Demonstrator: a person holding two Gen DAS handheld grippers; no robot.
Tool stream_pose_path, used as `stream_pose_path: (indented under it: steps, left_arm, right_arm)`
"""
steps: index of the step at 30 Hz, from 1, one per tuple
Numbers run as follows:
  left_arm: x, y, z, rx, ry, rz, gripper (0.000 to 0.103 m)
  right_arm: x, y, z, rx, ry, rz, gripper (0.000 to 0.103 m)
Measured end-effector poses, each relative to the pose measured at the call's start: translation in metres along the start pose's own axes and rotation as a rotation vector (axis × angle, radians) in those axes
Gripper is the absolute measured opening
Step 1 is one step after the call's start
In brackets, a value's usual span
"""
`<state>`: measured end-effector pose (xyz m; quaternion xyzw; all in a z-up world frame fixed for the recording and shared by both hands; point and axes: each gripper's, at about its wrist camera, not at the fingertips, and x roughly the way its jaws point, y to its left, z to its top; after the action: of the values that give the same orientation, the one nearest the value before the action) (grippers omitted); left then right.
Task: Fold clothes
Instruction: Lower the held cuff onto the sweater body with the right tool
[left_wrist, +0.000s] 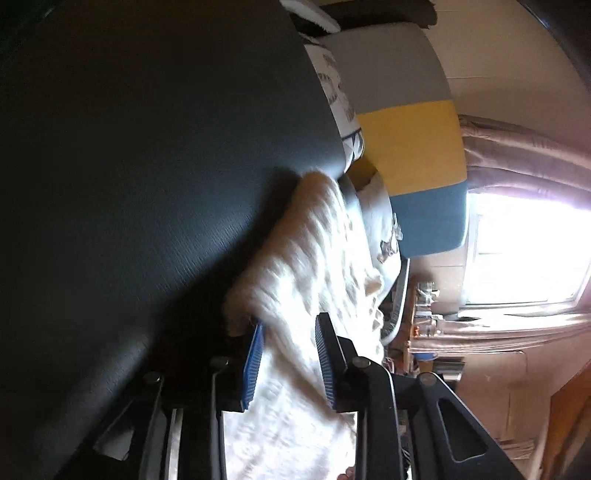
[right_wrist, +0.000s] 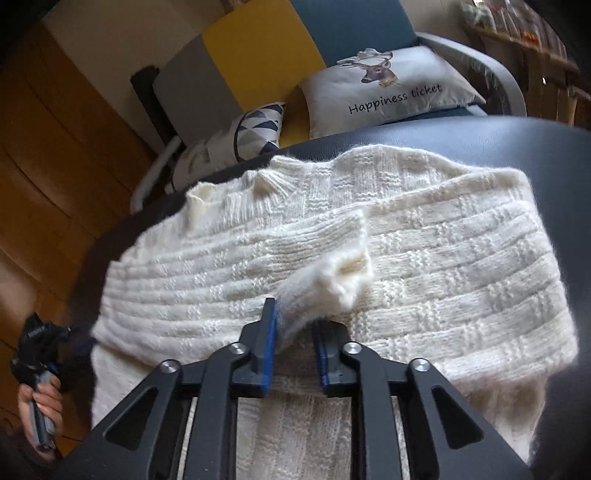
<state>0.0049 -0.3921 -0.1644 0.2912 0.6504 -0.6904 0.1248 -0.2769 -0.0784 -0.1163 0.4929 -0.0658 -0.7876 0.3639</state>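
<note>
A cream knitted sweater (right_wrist: 406, 258) lies spread across a black padded surface (right_wrist: 517, 140), with a sleeve folded over its body. The sleeve's cuff (right_wrist: 332, 280) runs back between the fingers of my right gripper (right_wrist: 293, 314), whose jaws stand a little apart and loose around the knit. In the left wrist view the sweater (left_wrist: 314, 258) drapes over the surface's edge (left_wrist: 147, 184) and passes between the blue pads of my left gripper (left_wrist: 290, 323), which is open with a gap on both sides. A hand (right_wrist: 40, 406) holds that left gripper's handle at the sweater's left end.
Beyond the surface is a sofa with grey, yellow and blue back panels (right_wrist: 258, 40). A deer-print cushion (right_wrist: 388, 88) and a triangle-pattern cushion (right_wrist: 258, 129) lie on it. Wooden panelling (right_wrist: 55, 147) is at left. A bright window (left_wrist: 524, 251) with curtains is beyond the left gripper.
</note>
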Motion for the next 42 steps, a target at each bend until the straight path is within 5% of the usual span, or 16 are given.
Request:
stream_pose_path:
  steps: [6,9,11,13,16,20,27,31,33,37,42]
  left_arm:
    - [0.028,-0.001,-0.009,-0.072,0.064,0.044,0.029]
    - [0.025,-0.015,-0.005,0.012,-0.063,0.092,0.022]
    - [0.019,-0.026,0.000,0.078,-0.155,0.147,0.007]
    - [0.007,-0.042,0.001,0.173,-0.248,0.142,0.007]
    - [0.001,-0.052,-0.013,0.309,-0.308,0.209,0.007]
    - [0.022,-0.041,-0.012,0.313,-0.269,0.300,0.007]
    - [-0.004,-0.036,-0.015,0.354,-0.312,0.241,0.007]
    - [-0.022,-0.058,-0.025,0.475,-0.421,0.228,0.007]
    - [-0.015,-0.050,-0.020,0.454,-0.399,0.267,0.007]
    - [0.015,-0.024,-0.012,0.375,-0.297,0.320,0.010]
    - [0.007,-0.031,-0.008,0.390,-0.305,0.266,0.009]
  right_arm:
    - [0.002,0.010,0.005,-0.036,0.014,-0.041,0.027]
    - [0.002,0.025,0.003,-0.134,0.025,-0.096,0.017]
    - [0.000,0.032,0.007,-0.172,0.020,-0.114,0.014]
    - [-0.007,0.039,0.011,-0.203,-0.007,-0.108,0.012]
    - [-0.013,0.040,0.011,-0.230,-0.024,-0.104,0.012]
    - [0.003,0.031,0.002,-0.229,0.023,-0.133,0.012]
    - [0.002,0.026,0.001,-0.208,-0.005,-0.109,0.012]
    - [-0.034,0.046,0.016,-0.254,-0.168,-0.015,0.012]
    - [-0.032,0.045,0.022,-0.252,-0.169,-0.026,0.012]
    - [0.010,0.018,0.016,-0.167,-0.008,-0.110,0.012]
    - [0.012,0.005,0.010,-0.111,-0.006,-0.086,0.012]
